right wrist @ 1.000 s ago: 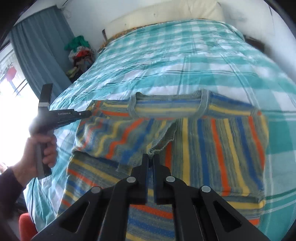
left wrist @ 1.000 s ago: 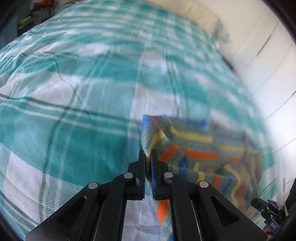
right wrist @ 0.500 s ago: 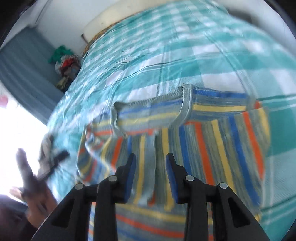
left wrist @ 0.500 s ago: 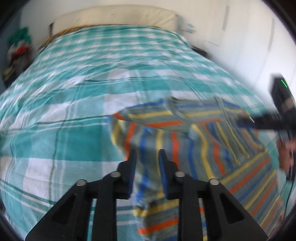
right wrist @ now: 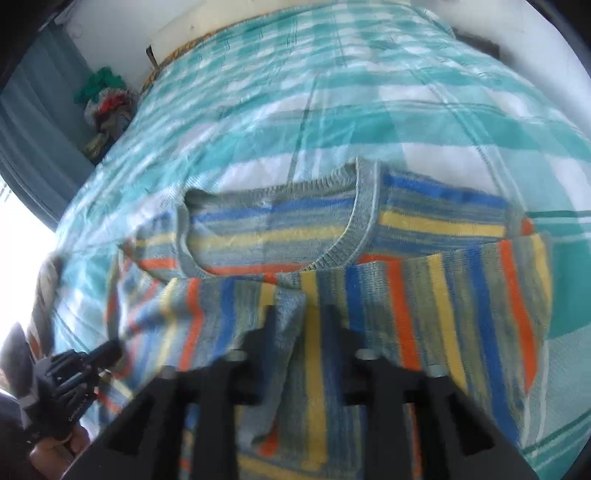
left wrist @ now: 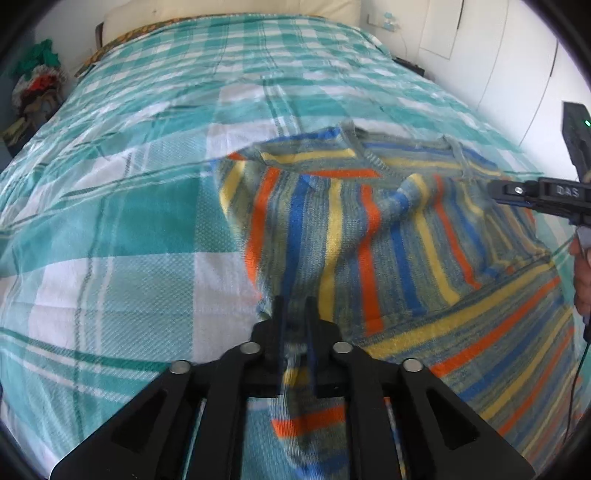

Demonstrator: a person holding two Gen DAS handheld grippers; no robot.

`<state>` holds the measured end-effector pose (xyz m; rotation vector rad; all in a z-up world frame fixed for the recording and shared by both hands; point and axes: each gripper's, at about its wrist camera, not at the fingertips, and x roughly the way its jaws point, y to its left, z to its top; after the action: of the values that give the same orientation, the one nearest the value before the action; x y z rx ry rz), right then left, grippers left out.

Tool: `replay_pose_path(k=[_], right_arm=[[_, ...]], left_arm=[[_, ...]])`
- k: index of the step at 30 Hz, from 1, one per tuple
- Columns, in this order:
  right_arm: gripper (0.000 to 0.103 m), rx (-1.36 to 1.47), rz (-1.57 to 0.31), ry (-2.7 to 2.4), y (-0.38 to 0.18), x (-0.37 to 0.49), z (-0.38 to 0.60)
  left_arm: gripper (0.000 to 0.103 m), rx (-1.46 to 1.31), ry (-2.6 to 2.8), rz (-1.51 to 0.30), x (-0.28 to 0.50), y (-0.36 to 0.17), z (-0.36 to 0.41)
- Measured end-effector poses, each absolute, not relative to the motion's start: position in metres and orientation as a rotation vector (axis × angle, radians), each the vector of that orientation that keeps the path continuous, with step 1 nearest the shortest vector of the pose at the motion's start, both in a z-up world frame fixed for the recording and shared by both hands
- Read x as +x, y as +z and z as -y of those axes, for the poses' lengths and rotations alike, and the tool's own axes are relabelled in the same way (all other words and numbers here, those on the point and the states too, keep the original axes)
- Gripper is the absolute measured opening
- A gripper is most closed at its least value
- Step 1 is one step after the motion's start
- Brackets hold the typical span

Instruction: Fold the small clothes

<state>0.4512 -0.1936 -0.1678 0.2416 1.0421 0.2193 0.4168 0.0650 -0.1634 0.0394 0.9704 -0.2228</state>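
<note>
Left wrist view, left to right: clothes pile [left wrist: 35, 83] in far left corner past the bed edge. Bed [left wrist: 110, 221] in teal-white check cover fills most of frame, pillow [left wrist: 221, 9] at the headboard end. Left gripper [left wrist: 294, 308] bottom centre, fingers parted with a gap, nothing pinched; blurred. It sits right over the left lower edge of the sweater [left wrist: 369, 229], fabric visible between the fingers but not clamped. Sweater is striped blue/yellow/orange/grey, lying on the bed right of centre, collar at the far end, left part folded in over the body, stripes running lengthwise there and diagonally on the layer lower right. Right gripper [left wrist: 495, 190] comes in from the right edge over the sweater's right side, seen side-on; cannot tell its state from here. Hand [left wrist: 583, 280] partly cut off at right edge.

Right wrist view, left to right: left gripper [right wrist: 110, 349] low left at the sweater's left edge, hand [right wrist: 55, 450] below it. Clothes pile [right wrist: 107, 107] upper left. Sweater [right wrist: 406, 295] fills lower centre, collar [right wrist: 364, 214] up top, folded flap across the chest. Right gripper [right wrist: 299, 321] bottom centre, fingers spread wide, released, hovering over the flap edge; motion blur. Bed [right wrist: 461, 110] behind and to the right.
</note>
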Motion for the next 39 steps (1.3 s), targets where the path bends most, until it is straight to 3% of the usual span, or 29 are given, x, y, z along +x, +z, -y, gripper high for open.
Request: replay_pose_path(k=[1,6,7,9,11,15,17,22,27,31,34,37,39], right_arm=[[0.037,0.249,-1.02,0.231,-0.158,0.442,0.196],[0.032,0.326,-1.098,0.447,-0.162,0.416,0.186],[0.028,0.278,-1.144,0.479,-0.173,0.414,0.179],[0.007,0.113,-1.252,0.463,-0.197,0.409,0.166],[0.006,0.053,-1.243,0.429,-0.192,0.394,0.171],[0.028,-0.059,-1.158,0.406,-0.155,0.337,0.185],[0.043,-0.089,-1.155,0.411,-0.148,0.303,0.191],[0.043,-0.166,-1.269,0.432,-0.172,0.205,0.192],[0.048,-0.213,-1.279,0.324,-0.182,0.103,0.213],[0.048,-0.164,-1.331,0.229,-0.175,0.063,0.231],[0.048,-0.127,-1.258,0.15,-0.154,0.056,0.233],[0.06,-0.092,-1.147,0.079,-0.135,0.055,0.232],[0.061,-0.112,-1.103,0.041,-0.129,0.054,0.226]], left_arm=[[0.032,0.043,-0.225,-0.941,0.411,-0.157,-0.064],[0.039,0.06,-0.291,-0.915,0.405,-0.158,-0.04],[0.04,0.084,-0.284,-0.97,0.411,-0.169,-0.035],[0.04,0.113,-0.272,-1.034,0.411,-0.183,-0.034],[0.039,0.112,-0.257,-1.017,0.399,-0.172,-0.04],[0.067,0.085,-0.252,-0.992,0.339,-0.143,-0.044],[0.072,0.061,-0.295,-0.999,0.299,-0.139,-0.038],[0.07,0.158,-0.312,-1.172,0.203,-0.174,-0.011],[0.07,0.196,-0.175,-1.176,0.129,-0.17,-0.026],[0.07,0.039,-0.128,-1.137,0.109,-0.148,-0.043],[0.082,-0.078,-0.094,-1.079,0.112,-0.142,-0.052],[0.083,-0.102,-0.084,-1.074,0.122,-0.142,-0.049],[0.083,-0.092,-0.086,-1.072,0.125,-0.143,-0.045]])
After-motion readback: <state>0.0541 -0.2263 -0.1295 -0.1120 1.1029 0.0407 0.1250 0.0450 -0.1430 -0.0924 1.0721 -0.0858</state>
